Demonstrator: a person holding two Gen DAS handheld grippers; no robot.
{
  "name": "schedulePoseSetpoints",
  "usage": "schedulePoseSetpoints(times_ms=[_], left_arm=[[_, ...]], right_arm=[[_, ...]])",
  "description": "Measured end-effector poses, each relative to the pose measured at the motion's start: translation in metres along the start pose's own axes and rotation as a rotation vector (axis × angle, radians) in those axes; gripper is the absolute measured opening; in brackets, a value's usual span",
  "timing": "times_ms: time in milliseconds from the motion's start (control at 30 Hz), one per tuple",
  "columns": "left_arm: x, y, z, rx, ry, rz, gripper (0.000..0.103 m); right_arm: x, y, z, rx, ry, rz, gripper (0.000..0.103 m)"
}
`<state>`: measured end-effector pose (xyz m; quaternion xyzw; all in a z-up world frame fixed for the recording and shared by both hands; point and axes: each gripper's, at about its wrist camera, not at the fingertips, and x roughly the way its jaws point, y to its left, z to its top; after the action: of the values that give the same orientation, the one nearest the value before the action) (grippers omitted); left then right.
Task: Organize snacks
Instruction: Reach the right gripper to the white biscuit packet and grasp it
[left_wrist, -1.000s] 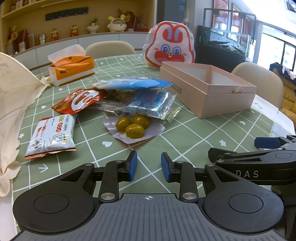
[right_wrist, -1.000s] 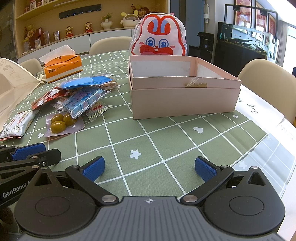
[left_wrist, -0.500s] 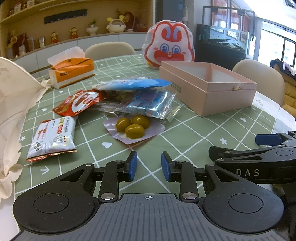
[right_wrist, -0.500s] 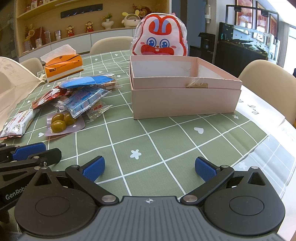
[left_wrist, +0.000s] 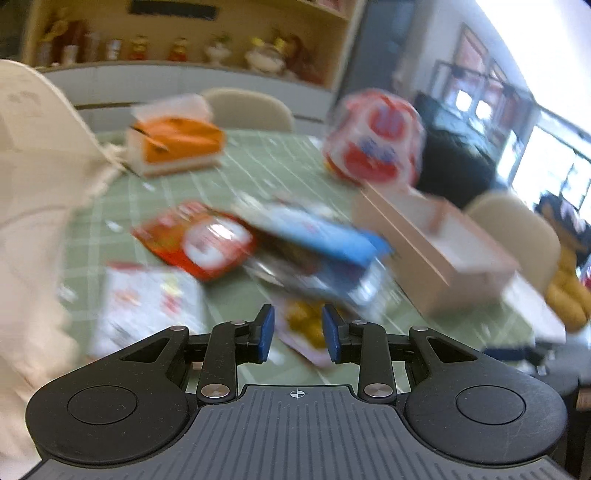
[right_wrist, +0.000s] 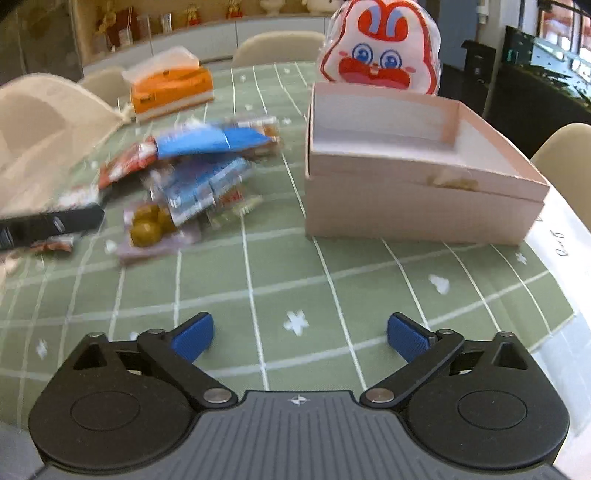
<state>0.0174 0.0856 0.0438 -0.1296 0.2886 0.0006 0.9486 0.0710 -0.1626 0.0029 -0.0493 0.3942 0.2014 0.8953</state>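
Several snack packets lie in a heap on the green checked tablecloth (right_wrist: 258, 280): a blue packet (right_wrist: 210, 142), a clear pack of light-blue sweets (right_wrist: 207, 184), a red packet (left_wrist: 199, 240), a white packet (left_wrist: 147, 299) and a pack of yellow-green balls (right_wrist: 147, 225). To their right stands an open pink box (right_wrist: 417, 206), bare inside. My left gripper (left_wrist: 298, 334) hovers just short of the ball pack (left_wrist: 306, 325), jaws a little apart with nothing between them; this view is blurred. My right gripper (right_wrist: 299, 336) is wide open over bare cloth in front of the box.
A rabbit-faced bag (right_wrist: 380, 48) stands behind the box. At the back left is an orange tissue box (right_wrist: 170, 88), and a cream cloth bag (left_wrist: 37, 184) lies along the left edge. Beige chairs ring the table, whose right edge is close.
My left gripper has swung forward and left toward the snack heap and rolled, blurring its view. The right gripper has tipped slightly further down. Neither jaw gap has changed.
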Motion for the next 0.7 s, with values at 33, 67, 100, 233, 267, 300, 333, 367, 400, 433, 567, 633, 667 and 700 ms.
schedulePoseSetpoints(times_ms=[33,67,100,233,267,300,333,367,400,433,567,633,667,700], left_arm=[[-0.002,0.013,0.008,-0.025,-0.002,0.017,0.033],[-0.001,0.023,0.014,-0.045,0.004,0.033,0.033],[0.0,0.034,0.019,-0.063,0.014,0.054,0.033],[0.008,0.078,0.025,-0.152,0.013,0.148,0.033],[0.009,0.087,0.025,-0.179,0.014,0.149,0.033],[0.011,0.095,0.024,-0.202,0.019,0.143,0.033],[0.012,0.101,0.024,-0.223,0.028,0.135,0.033],[0.013,0.105,0.023,-0.233,0.039,0.131,0.033],[0.014,0.108,0.024,-0.237,0.052,0.125,0.033],[0.013,0.109,0.023,-0.241,0.062,0.118,0.033],[0.012,0.119,0.024,-0.279,0.093,0.105,0.033],[0.014,0.127,0.023,-0.308,0.102,0.098,0.029],[0.014,0.127,0.022,-0.313,0.103,0.085,0.029],[0.015,0.128,0.022,-0.317,0.107,0.072,0.03]], right_arm=[[-0.001,0.004,0.002,-0.005,-0.018,0.003,0.099],[-0.003,0.009,0.005,-0.012,-0.041,-0.001,0.098],[-0.006,0.015,0.007,-0.025,-0.074,-0.003,0.098],[-0.014,0.044,0.019,-0.113,-0.154,0.051,0.098],[-0.012,0.052,0.023,-0.135,-0.153,0.067,0.098],[-0.009,0.06,0.027,-0.15,-0.149,0.077,0.098],[-0.006,0.066,0.031,-0.158,-0.149,0.08,0.098],[-0.002,0.07,0.034,-0.162,-0.153,0.08,0.096],[0.0,0.075,0.036,-0.163,-0.159,0.086,0.094],[0.004,0.08,0.039,-0.159,-0.157,0.105,0.088],[0.025,0.103,0.05,-0.136,-0.052,0.248,0.035],[0.037,0.119,0.055,-0.131,-0.019,0.294,0.03],[0.041,0.126,0.055,-0.137,-0.014,0.301,0.029],[0.045,0.133,0.054,-0.144,-0.01,0.306,0.028]])
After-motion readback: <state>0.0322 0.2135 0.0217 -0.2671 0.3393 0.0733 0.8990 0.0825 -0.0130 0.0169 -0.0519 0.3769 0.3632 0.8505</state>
